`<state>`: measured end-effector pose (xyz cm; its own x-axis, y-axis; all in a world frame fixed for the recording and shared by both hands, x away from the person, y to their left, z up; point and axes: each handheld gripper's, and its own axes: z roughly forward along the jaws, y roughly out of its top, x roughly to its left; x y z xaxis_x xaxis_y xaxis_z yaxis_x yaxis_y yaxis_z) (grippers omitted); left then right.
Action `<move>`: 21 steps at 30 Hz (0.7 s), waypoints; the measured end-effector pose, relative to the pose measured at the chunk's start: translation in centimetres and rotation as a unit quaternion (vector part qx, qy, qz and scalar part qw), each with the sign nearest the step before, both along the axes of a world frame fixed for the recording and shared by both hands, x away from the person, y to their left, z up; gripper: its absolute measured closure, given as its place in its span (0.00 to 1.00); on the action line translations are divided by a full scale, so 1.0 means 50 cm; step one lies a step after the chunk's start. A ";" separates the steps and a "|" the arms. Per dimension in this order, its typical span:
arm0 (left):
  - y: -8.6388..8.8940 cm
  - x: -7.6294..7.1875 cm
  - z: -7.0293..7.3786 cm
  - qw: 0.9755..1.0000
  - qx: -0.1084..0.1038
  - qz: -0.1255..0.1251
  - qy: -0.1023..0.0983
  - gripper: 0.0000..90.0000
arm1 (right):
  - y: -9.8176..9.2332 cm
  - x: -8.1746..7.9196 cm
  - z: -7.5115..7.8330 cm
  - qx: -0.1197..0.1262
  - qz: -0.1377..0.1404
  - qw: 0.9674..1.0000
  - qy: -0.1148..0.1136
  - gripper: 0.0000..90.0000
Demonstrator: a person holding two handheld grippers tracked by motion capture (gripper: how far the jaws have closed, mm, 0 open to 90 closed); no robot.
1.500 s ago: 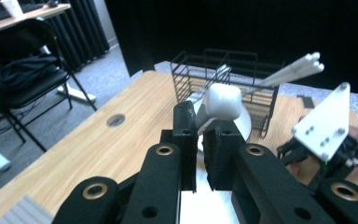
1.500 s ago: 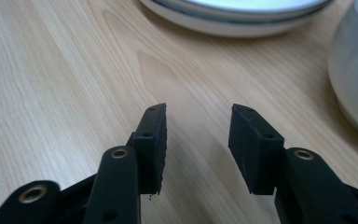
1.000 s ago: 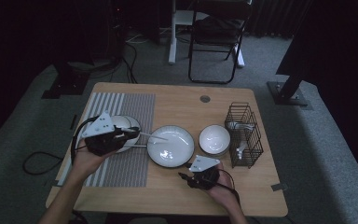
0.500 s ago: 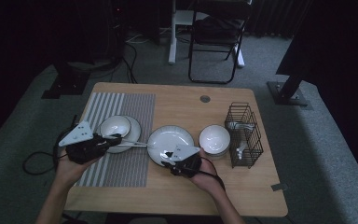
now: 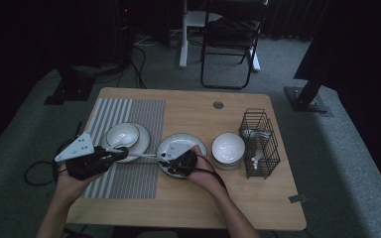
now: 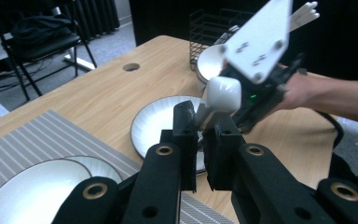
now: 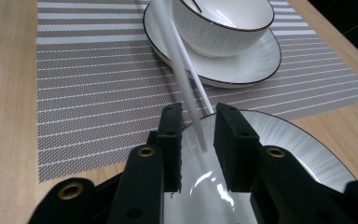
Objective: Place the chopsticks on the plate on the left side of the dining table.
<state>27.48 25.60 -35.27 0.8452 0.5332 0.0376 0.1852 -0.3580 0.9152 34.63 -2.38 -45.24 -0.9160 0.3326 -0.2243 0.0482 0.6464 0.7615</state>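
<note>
Gripping a white spoon [image 6: 220, 95] by its handle, my left gripper [image 6: 199, 140] has its jaws clamped tight. My right gripper [image 7: 198, 140] hangs over the striped-rim plate [image 7: 303, 154]; its jaws have just been closing, the white handle between them, pads not pressing. Beyond, a bowl [image 7: 221, 21] sits on its saucer [image 7: 242, 65], on the striped mat [image 7: 98, 84].

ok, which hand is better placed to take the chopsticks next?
Right. The right gripper straddles the free end of the chopsticks over the plate; its jaws have just been closing. The left gripper is already shut on their other end.
</note>
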 end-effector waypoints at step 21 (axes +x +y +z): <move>-0.001 0.021 -0.002 1.000 -0.016 0.021 0.000 0.87 | 0.009 -0.015 -0.028 -0.026 0.052 0.998 -0.009 0.96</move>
